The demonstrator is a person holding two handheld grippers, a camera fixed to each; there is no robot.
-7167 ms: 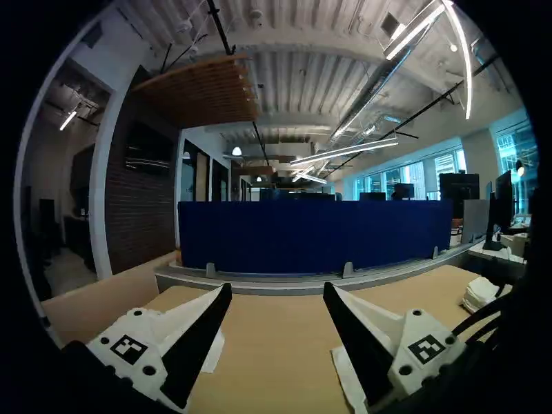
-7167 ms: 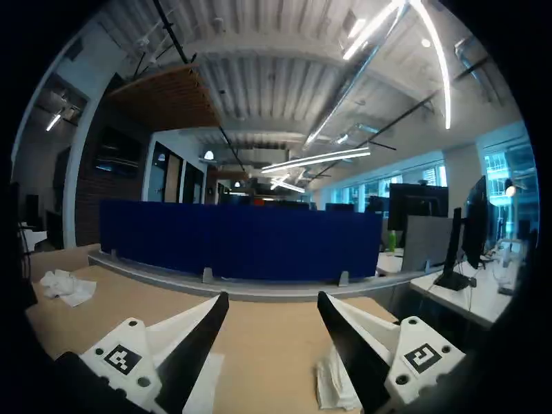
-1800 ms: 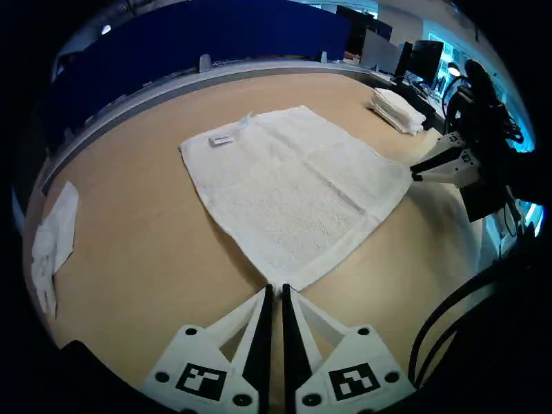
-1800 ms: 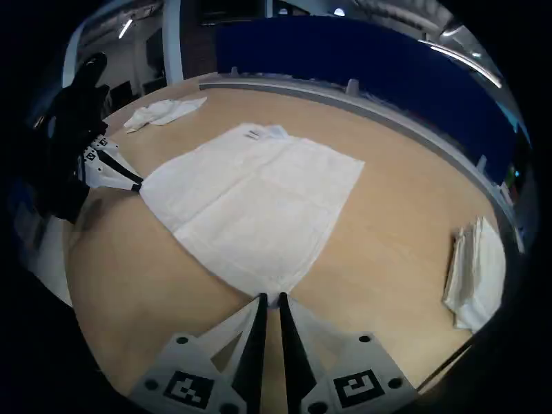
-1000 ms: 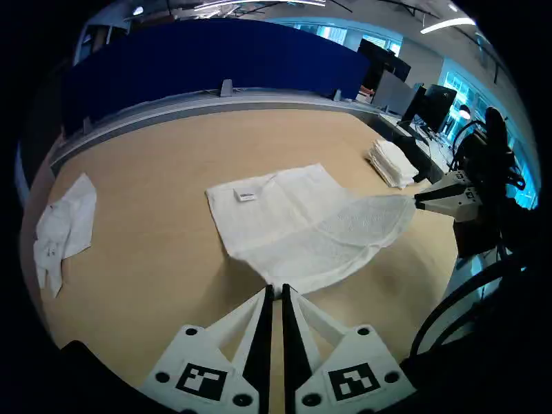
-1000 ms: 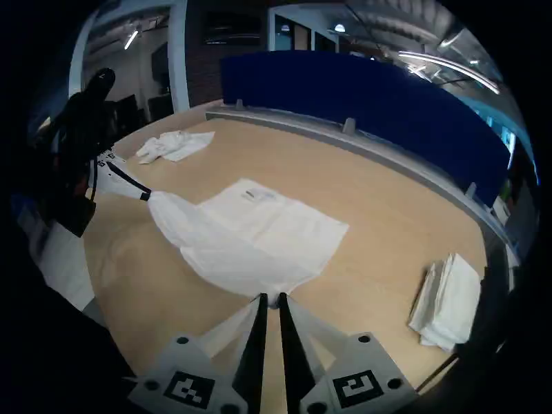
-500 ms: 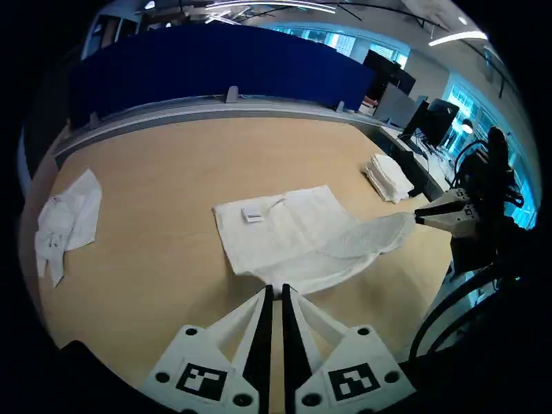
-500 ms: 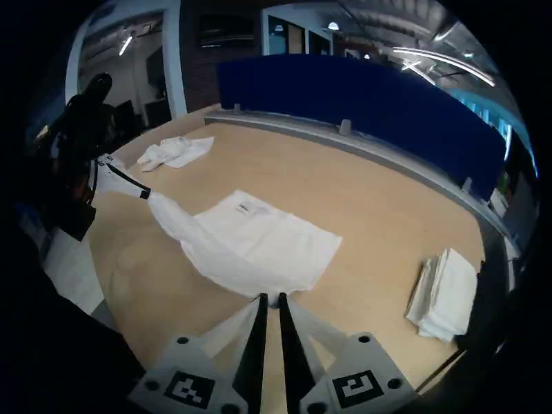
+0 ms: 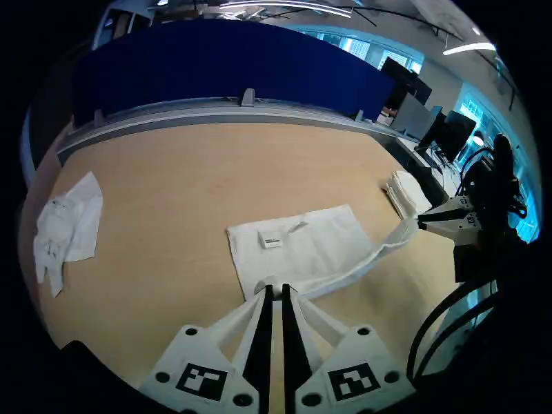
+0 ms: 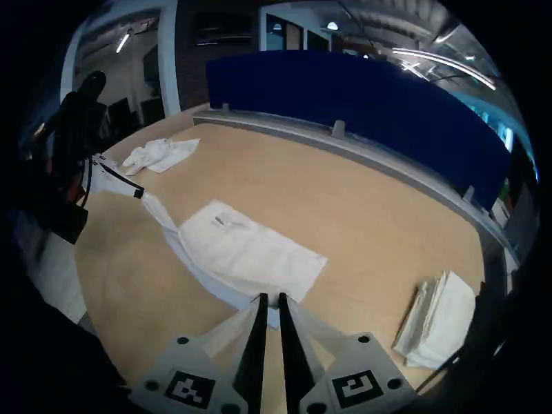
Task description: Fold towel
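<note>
A white towel (image 9: pixel 310 241) lies on the wooden table (image 9: pixel 172 172), its far half flat with a small label on top. The near edge is lifted into a hanging band between both grippers. At the bottom of the left gripper view, my left gripper (image 9: pixel 276 290) is shut on one near corner. My right gripper (image 9: pixel 419 221) shows at the right there, pinching the other corner. In the right gripper view the towel (image 10: pixel 241 252) stretches from my right gripper (image 10: pixel 271 298), shut on its corner, to my left gripper (image 10: pixel 140 194) at the left.
A crumpled white cloth (image 9: pixel 65 231) lies near the table's left edge, also seen as a cloth (image 10: pixel 159 153). A stack of folded towels (image 9: pixel 407 193) sits at the right edge, seen as a stack (image 10: pixel 438 321). A blue partition (image 9: pixel 228 69) runs along the back.
Both grippers, open and low 7.2 s ago, now grip the near corners. They have lifted the near edge and carried it toward the far edge; the flat part looks narrower.
</note>
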